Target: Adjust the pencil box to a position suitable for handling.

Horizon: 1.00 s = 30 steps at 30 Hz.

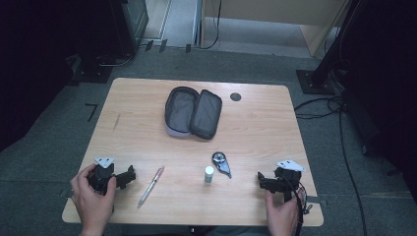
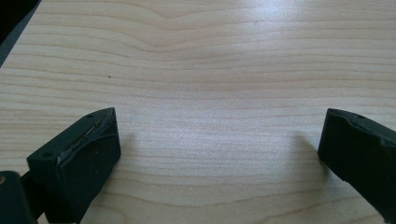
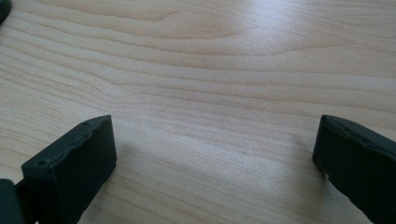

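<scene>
Nearest the camera: the person's two hands at the near table edge, each w/ a gripper resting on the wood. Left gripper (image 1: 132, 176) sits under the left hand (image 1: 93, 196); right gripper (image 1: 260, 180) under the right hand (image 1: 281, 211), cable trailing off beside it. Both claws spread wide: in the left gripper view and the right gripper view the black jaws stand far apart w/ bare wood grain between, nothing pinched.

Landmark = the pen (image 1: 151, 185), a slim pinkish one lying at a slant just right of the left gripper, near but not touching it. Right of the pen, apart from it, a small white capped tube (image 1: 209, 174) stands upright. Just beyond that, further right of the pen, lies a dark correction-tape-type dispenser (image 1: 221, 163), close to the tube; can't tell if touching. Right gripper is well right of the pen, past both items.

Well behind the pen, toward the far side of the table (image 1: 255, 123), a dark pencil case (image 1: 193, 113) lies unzipped and flapped open, grey lining up. Small dark round spot (image 1: 235, 97) on the wood right of the case.
</scene>
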Each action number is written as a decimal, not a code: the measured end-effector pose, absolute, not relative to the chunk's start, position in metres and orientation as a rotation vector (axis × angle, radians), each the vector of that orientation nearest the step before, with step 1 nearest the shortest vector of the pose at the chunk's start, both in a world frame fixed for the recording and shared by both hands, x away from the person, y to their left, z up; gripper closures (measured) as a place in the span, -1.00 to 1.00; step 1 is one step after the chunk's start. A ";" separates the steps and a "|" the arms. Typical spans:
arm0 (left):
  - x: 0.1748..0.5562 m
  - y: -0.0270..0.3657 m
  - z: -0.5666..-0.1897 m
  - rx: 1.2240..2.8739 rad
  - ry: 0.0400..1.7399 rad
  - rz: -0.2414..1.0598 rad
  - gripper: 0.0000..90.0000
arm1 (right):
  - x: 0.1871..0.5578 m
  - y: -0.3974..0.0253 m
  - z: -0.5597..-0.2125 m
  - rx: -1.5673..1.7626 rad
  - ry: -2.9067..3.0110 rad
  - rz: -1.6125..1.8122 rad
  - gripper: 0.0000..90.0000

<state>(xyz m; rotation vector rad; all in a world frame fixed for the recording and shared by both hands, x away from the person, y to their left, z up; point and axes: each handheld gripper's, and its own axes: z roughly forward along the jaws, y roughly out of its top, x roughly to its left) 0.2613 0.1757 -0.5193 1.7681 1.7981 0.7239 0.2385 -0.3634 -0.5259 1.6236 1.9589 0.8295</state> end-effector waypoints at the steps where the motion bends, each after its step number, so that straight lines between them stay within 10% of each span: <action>1: 0.261 0.176 -0.519 1.768 1.798 0.724 -1.00 | 0.239 -0.364 -0.526 1.628 1.954 0.827 -1.00; 30: 0.261 0.176 -0.519 1.768 1.798 0.725 -1.00 | 0.219 -0.352 -0.509 1.645 1.781 0.834 -0.40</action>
